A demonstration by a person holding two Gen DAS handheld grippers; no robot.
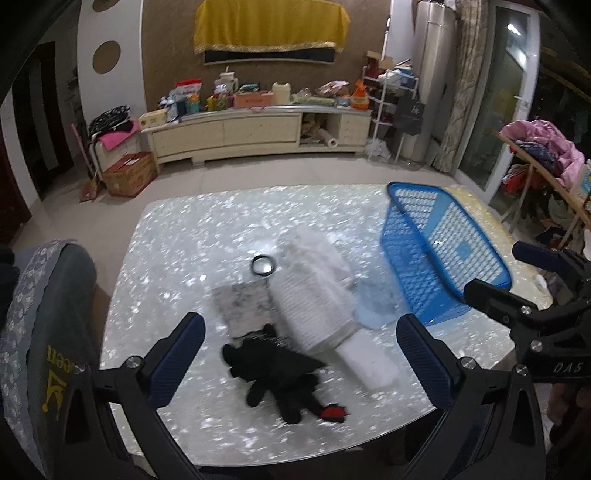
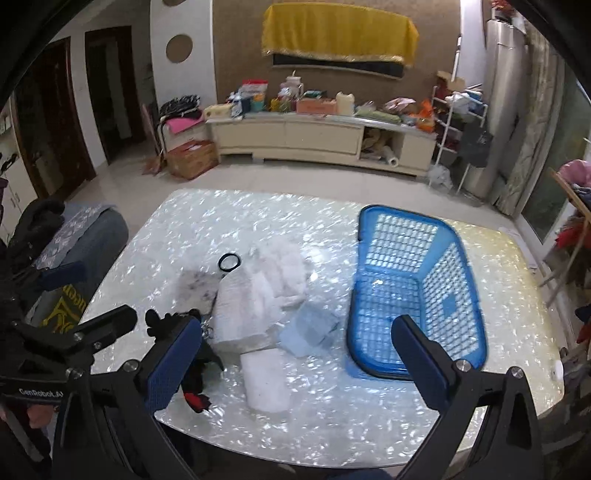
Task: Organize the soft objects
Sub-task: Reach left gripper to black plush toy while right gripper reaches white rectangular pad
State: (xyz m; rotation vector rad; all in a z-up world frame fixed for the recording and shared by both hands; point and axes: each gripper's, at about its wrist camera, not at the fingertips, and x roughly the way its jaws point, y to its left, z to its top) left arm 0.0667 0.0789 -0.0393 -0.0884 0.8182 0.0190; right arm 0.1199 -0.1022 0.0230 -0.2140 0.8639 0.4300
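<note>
left gripper [image 1: 301, 360] and right gripper [image 2: 297, 363] held side by side, angled downward, fingers spread wide apart, nothing between them.

Mounted behind the fingers of each gripper, aimed forward and downward over the near edge of the shimmering table [image 1: 177, 236]. Left wrist view: set further left, centred over the black plush toy [image 1: 277, 373], with the right gripper [image 1: 517, 280] entering at the right edge. Right wrist view: set further right, facing the blue basket [image 2: 413, 291], with the left gripper [image 2: 88, 299] at the left edge. Both raised well above the tabletop, close to its near edge. Shared between views: table, white cloths [image 1: 314, 291], basket, far TV cabinet [image 2: 321, 140], yellow drape [image 1: 269, 26]
</note>
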